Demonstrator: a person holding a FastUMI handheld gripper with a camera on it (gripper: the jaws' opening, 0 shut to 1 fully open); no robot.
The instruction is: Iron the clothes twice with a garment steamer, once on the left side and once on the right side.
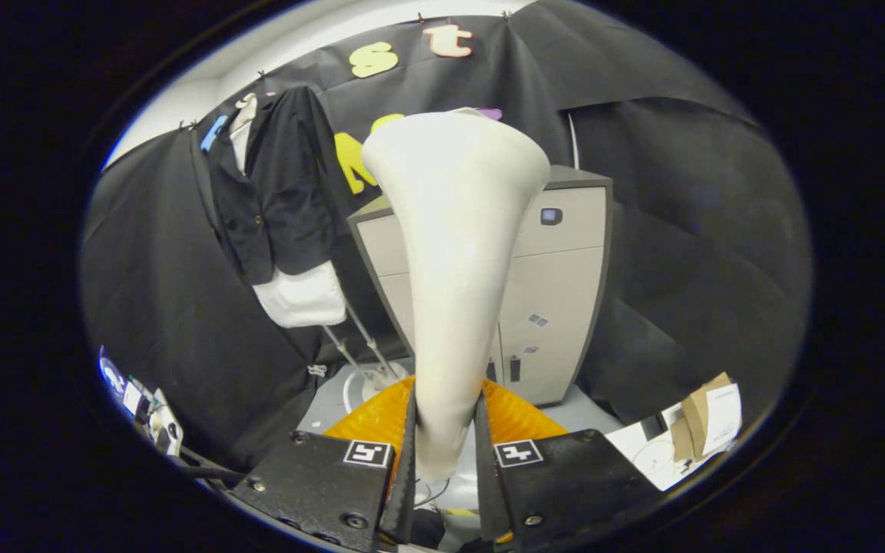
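A white garment steamer (pixel 454 253) stands upright between my fingers, its narrow handle low and its wide head flaring at the top. My gripper (pixel 446 442) is shut on that handle, both fingers pressing its sides. Beyond and to the left of the steamer hangs a black jacket (pixel 277 192) over a white shirt (pixel 300 296) on a stand with thin metal legs (pixel 358 346). The steamer head is well apart from the clothes, to their right.
A grey cabinet (pixel 558 292) stands right behind the steamer. A cardboard box (pixel 707 418) and papers lie on the floor to the right. Small items (pixel 143 403) sit low at the left by the black cloth wall. The stand's round white base (pixel 362 384) rests ahead.
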